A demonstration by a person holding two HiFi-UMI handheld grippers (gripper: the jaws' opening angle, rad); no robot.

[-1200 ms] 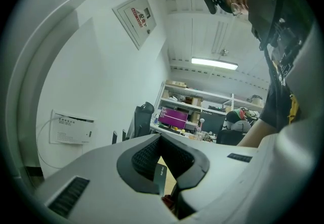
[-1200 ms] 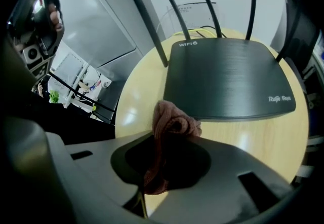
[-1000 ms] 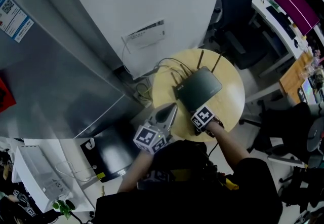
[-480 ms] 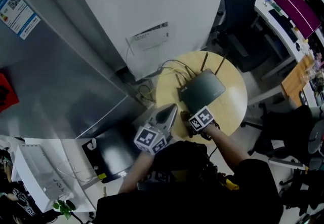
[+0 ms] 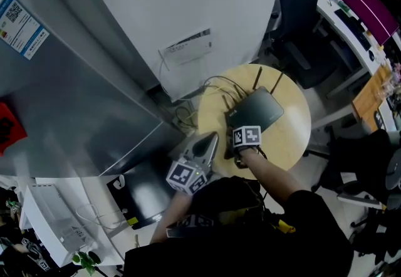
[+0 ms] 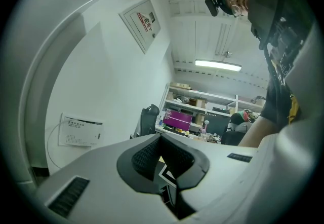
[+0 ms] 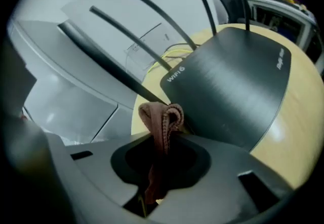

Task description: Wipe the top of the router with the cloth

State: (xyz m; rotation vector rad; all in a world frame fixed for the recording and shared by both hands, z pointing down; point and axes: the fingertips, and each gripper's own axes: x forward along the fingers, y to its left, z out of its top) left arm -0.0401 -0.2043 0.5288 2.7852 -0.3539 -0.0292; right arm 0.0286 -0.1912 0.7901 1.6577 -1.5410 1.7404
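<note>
One risk: the right tool (image 7: 163, 144), pinching the bunched cloth (image 7: 162, 116), could shove the router (image 7: 233, 86) across the tabletop (image 5: 294, 131) while the closed left tool (image 5: 212, 139) idles

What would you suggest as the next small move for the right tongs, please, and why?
Probably ease the right tongs forward and slightly down, so the cloth lands on the top of the router. The tongs are shut on the bunched cloth, which sits at the router's near corner and does not yet seem pressed onto the dark top surface.

Router (image 5: 260, 109) from overhead and close right
</note>
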